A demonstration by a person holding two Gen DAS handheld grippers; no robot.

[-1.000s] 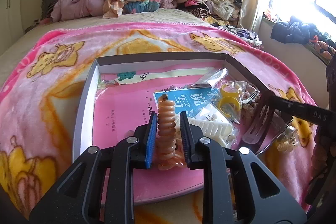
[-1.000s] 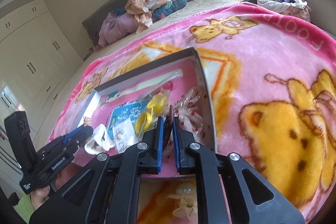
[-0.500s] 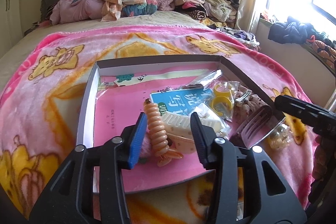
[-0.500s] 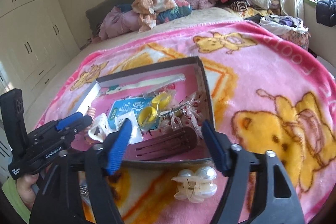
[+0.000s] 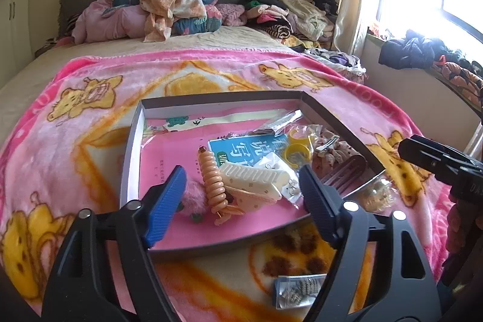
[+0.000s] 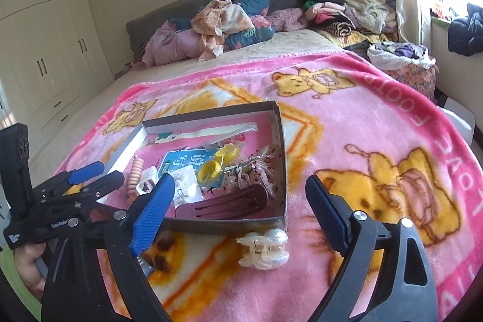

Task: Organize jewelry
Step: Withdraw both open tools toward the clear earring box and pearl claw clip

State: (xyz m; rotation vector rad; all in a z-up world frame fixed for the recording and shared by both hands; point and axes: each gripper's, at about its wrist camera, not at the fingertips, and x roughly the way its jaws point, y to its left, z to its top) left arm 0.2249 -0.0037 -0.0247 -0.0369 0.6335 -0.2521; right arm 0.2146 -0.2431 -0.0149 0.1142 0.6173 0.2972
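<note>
Both tongs (image 5: 241,195) newly spread, raised

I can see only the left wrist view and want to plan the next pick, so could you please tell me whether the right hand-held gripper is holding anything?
Observer: No. The right hand-held gripper has just been opening its jaws; they stand wide apart with nothing pressed between them.
Operator: Thank you. And what is the pale blur just past the box's corner?
Observer: That is a white pearl claw clip. It lies on the pink blanket just outside the near wall of the box, not inside it.
</note>
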